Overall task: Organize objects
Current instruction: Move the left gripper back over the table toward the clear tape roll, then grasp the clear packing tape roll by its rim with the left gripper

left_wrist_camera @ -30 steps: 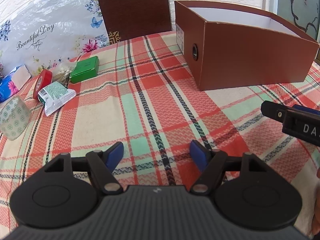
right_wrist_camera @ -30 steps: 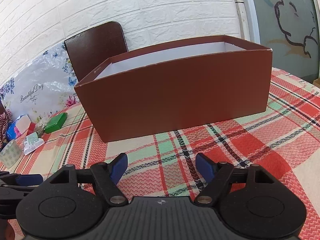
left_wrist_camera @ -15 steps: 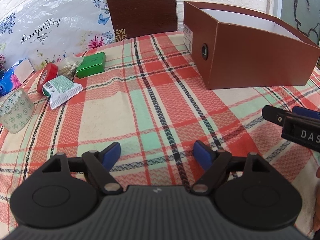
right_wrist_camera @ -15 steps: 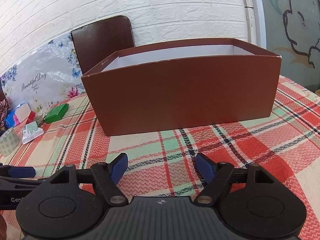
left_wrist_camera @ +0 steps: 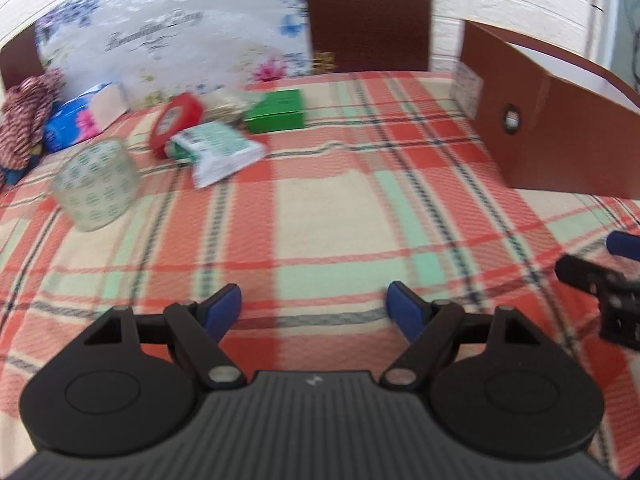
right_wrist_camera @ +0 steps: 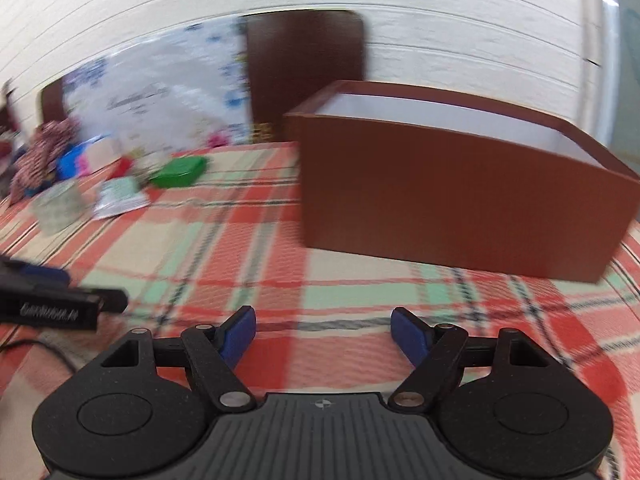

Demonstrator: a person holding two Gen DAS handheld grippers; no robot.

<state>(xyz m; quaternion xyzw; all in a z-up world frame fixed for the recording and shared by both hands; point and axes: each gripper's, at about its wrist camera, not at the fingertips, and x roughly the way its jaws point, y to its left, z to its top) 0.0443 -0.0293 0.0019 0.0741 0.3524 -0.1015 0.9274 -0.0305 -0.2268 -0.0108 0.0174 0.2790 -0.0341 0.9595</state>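
My left tongs (left_wrist_camera: 314, 306) are wide open with nothing between them, and my right tongs (right_wrist_camera: 323, 330) are wide open and empty too. Both hang over the desk (left_wrist_camera: 336, 216), which has a soft woven cloth with red, green and cream squares. Nothing stands between my left tongs and the small things at the far left of the desk. There I see a clear roll of tape (left_wrist_camera: 96, 184) with little green dots, round and shiny. Behind it stands a red roll (left_wrist_camera: 176, 122), touching a crinkly green and white packet (left_wrist_camera: 218, 152). A flat green box (left_wrist_camera: 276, 112) lies just beside them, with a clear bag of small sticks (left_wrist_camera: 228, 106) next to it. A blue tissue pack (left_wrist_camera: 80, 118) sits at the far edge, near a red and white striped cloth (left_wrist_camera: 26, 120). The big brown cardboard box (right_wrist_camera: 460, 196) stands on the right, well apart from the small things. It is open on top and white inside. A dark chair back (right_wrist_camera: 306, 68) and a flowery plastic sheet (left_wrist_camera: 172, 36) stand behind the desk.
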